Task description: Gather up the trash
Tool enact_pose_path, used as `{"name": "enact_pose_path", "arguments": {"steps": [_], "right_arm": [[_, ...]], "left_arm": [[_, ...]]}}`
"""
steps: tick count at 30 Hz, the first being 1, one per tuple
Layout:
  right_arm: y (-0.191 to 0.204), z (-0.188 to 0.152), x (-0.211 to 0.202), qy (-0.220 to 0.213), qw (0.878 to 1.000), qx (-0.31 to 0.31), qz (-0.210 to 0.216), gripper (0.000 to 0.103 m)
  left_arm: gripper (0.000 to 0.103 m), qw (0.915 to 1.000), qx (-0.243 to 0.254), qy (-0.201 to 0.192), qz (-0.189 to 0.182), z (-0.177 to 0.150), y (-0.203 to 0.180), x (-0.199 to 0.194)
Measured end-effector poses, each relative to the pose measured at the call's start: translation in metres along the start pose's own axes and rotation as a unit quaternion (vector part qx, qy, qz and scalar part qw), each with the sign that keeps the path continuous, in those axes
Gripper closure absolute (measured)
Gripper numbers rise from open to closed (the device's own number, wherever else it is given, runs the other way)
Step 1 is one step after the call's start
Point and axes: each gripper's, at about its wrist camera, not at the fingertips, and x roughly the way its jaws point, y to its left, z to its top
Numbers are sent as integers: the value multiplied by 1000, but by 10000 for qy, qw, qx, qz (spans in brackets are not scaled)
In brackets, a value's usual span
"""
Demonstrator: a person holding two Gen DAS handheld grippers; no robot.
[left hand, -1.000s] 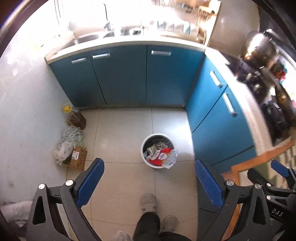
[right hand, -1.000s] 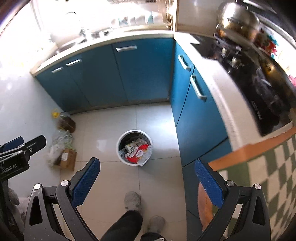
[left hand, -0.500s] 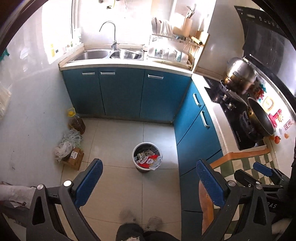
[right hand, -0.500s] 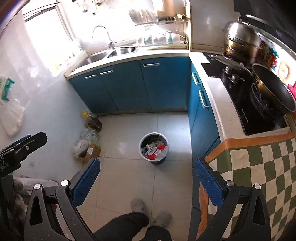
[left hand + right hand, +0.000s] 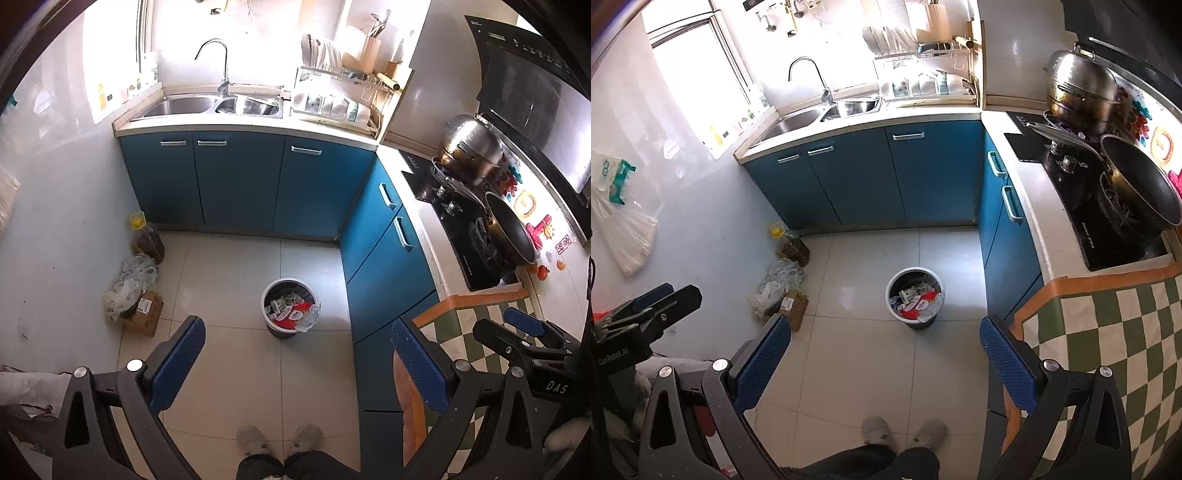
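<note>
Left wrist view: left gripper (image 5: pixel 297 360) gaped wide, nothing held; trash bin (image 5: pixel 290 312) stood on floor tiles ahead, w/ wrappers inside, near blue cabinets (image 5: pixel 388 266).

Right wrist view: right gripper (image 5: pixel 886 360) likewise spread, empty; bin (image 5: pixel 915 302) between its fingers, well below.

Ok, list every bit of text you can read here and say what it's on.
"DAS" (cut off): right gripper body, left wrist view.
"GenRobot.AI": left gripper body, right wrist view.
Stove front edge, cardboard box label, trash bin wrappers, range hood buttons: too small or blurred.
</note>
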Motion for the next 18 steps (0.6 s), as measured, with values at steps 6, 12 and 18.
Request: {"name": "enact_pose_path", "arguments": {"steps": [6,12,18], "right_arm": [[1,0,7,71,9999,23,76,0],[-4,-4,12,158,9998,54,141,0],[-11,-6,12,228,9995,50,217,0]], "left_arm": [[0,9997,56,167,193,-2,-3,2],[0,9995,170,203,170,-7,-11,2],[0,9995,155,259,78,-7,-14,3]]}}
